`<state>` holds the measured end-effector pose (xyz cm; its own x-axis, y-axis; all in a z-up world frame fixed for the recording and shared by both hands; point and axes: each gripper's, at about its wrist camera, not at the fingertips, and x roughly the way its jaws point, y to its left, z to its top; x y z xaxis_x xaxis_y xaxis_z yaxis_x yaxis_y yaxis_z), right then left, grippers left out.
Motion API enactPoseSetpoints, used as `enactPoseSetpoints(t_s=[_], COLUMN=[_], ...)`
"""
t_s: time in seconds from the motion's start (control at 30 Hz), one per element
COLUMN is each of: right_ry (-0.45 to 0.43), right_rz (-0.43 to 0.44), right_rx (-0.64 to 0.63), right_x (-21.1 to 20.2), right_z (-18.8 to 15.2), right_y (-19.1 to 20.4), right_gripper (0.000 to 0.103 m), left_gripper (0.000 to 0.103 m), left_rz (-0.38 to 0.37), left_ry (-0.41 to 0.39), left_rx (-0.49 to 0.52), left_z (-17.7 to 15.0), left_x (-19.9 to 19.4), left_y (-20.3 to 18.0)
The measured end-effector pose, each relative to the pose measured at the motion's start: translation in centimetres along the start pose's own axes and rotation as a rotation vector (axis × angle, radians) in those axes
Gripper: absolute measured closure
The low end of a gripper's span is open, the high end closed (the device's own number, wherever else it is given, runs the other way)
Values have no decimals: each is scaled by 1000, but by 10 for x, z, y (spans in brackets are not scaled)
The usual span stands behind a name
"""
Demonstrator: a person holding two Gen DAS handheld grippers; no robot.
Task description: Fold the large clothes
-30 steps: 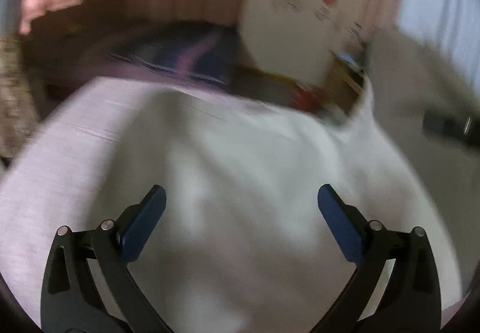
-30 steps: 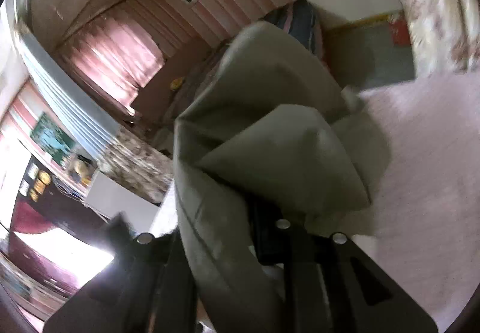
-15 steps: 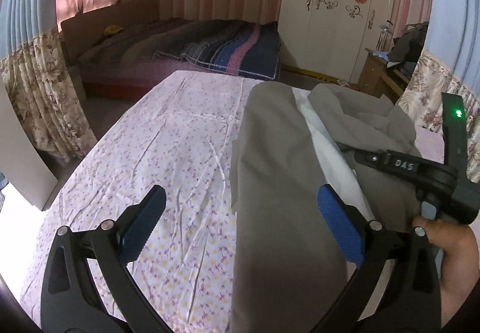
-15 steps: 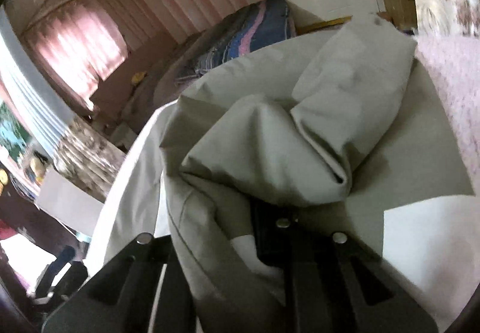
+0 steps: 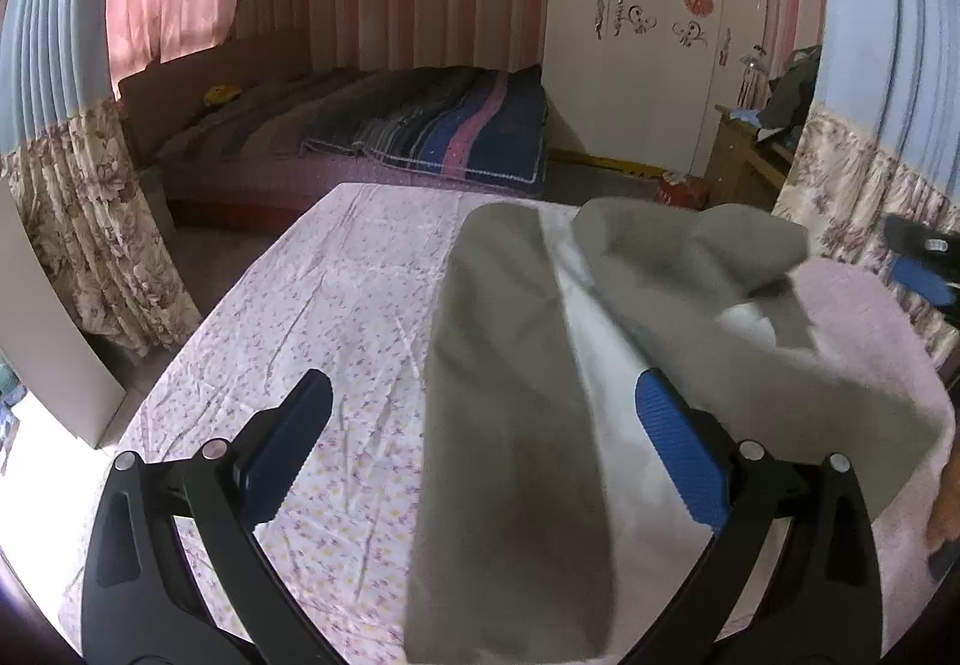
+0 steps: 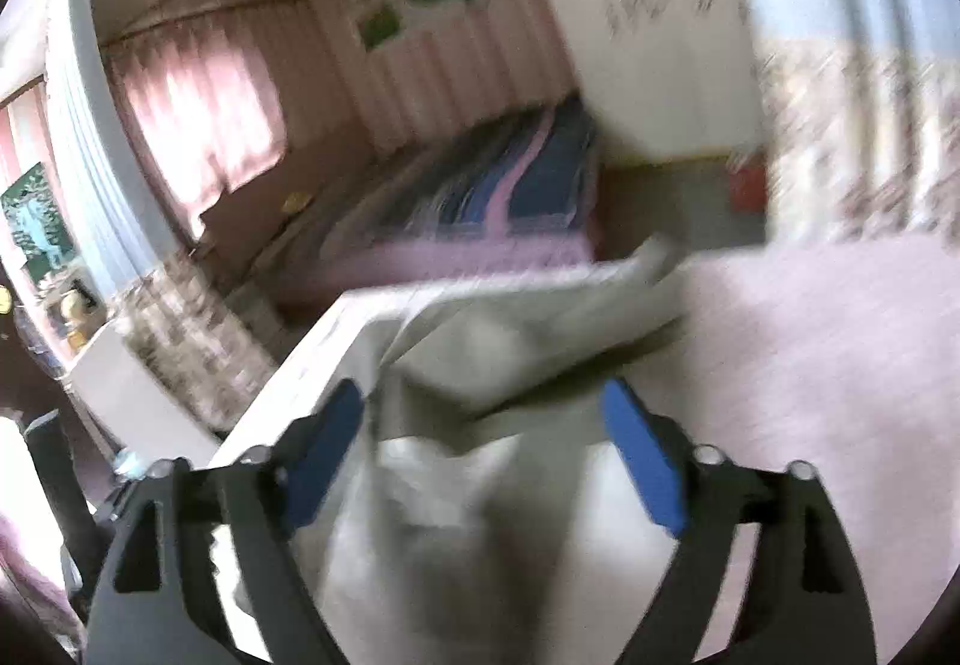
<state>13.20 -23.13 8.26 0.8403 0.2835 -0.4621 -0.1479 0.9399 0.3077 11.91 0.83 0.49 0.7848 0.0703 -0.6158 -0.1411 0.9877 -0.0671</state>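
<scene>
**Right side just let go, fold may not hold**

My right gripper (image 6: pixel 483 455) is opening, its blue pads well apart with the grey garment (image 5: pixel 516 425) loose between them and touching neither. My left gripper (image 5: pixel 480 437) stands wide too, holding nothing, above the cloth at the bottom of its frame.

The garment lies on the floral bed sheet (image 5: pixel 312 341), filling the centre and right of the left view. Its long axis runs from the bottom edge of the frame up toward the striped bed (image 5: pixel 420 137) at upper centre. One folded panel forms a straight grey strip along that axis; the pale lining (image 5: pixel 594 341) shows beside it.

My worry is the right-hand flap, bunched and puffed at centre right. Dropped rather than laid, it could slump back open or settle crooked across the strip. The right view is smeared, so I cannot judge how that edge landed, and an open pad could drag the cloth.
</scene>
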Motion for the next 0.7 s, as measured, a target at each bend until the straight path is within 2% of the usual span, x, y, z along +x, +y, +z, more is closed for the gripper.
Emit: enactPoseSetpoints(t_s=[0.13, 0.3, 0.4, 0.47, 0.5, 0.53, 0.57, 0.6, 0.67, 0.7], right_ry=[-36, -2, 26, 43, 48, 51, 55, 59, 71, 76], right_rz=[-109, -149, -144, -141, -137, -135, -132, -132, -124, -120], right_rx=[-9, 22, 60, 74, 76, 74, 71, 70, 71, 71], right_x=[-39, -44, -41, -32, -31, -29, -27, -26, -21, -18], right_z=[-6, -37, -55, -67, -70, -75, -81, -83, -87, -87], right_y=[-57, -102, -115, -118, -118, -118, -120, -119, -116, -114], right_gripper=[12, 12, 12, 12, 12, 12, 12, 12, 12, 12], left_gripper=[3, 3, 3, 3, 6, 11, 27, 56, 76, 79], left_rz=[-87, -194, -177, -148, -137, -146, -151, -156, -168, -195], left_ry=[-22, -28, 4, 25, 33, 32, 30, 27, 10, 3], left_rx=[-8, 53, 155, 196, 214, 227, 238, 254, 273, 259], left_z=[1, -10, -30, -40, -45, -51, -54, -57, -56, -53], left_x=[-20, -34, -18, -2, 5, 12, 17, 18, 16, 13], left_y=[-25, -79, -120, -135, -141, -144, -146, -147, -145, -139])
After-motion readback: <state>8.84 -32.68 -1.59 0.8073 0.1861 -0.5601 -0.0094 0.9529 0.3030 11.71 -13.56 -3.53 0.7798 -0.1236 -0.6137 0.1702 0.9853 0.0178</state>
